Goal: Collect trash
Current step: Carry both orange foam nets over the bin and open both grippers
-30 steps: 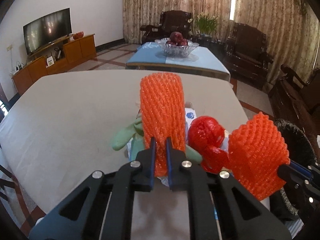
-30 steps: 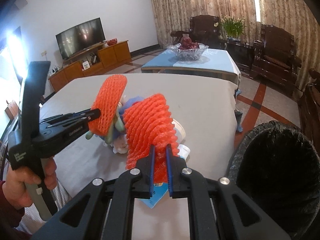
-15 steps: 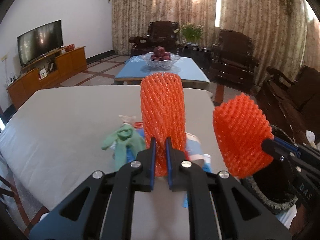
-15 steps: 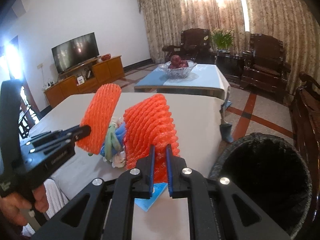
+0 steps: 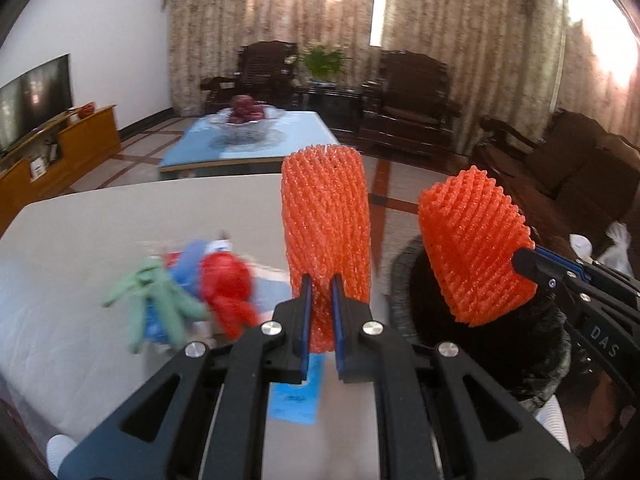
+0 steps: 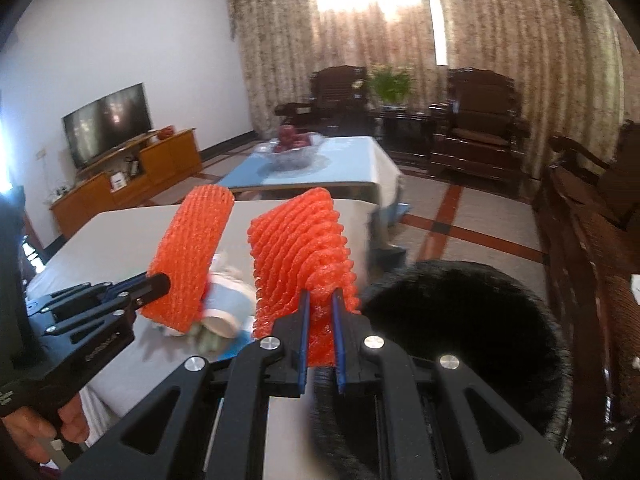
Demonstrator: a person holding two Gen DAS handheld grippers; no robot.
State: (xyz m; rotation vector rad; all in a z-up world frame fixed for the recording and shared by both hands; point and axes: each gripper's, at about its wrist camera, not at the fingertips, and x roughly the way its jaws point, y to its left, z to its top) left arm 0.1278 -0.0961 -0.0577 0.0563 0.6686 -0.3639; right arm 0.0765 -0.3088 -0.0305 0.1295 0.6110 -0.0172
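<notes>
Each hand-held gripper is clamped on an orange foam net: the left hand-held gripper (image 5: 319, 312) holds the tall foam net (image 5: 325, 236), the right hand-held gripper (image 6: 321, 332) the flattened foam net (image 6: 304, 256). Both nets are off the worktop (image 5: 80, 232), near its right edge beside the black bin (image 6: 460, 320). Risk: a light net released short of the bin mouth may catch the rim and fall to the floor.

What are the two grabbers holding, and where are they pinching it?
Each holds an orange foam net. The left gripper pinches its foam net at the bottom end. The right gripper pinches the other foam net at its lower edge.
</notes>
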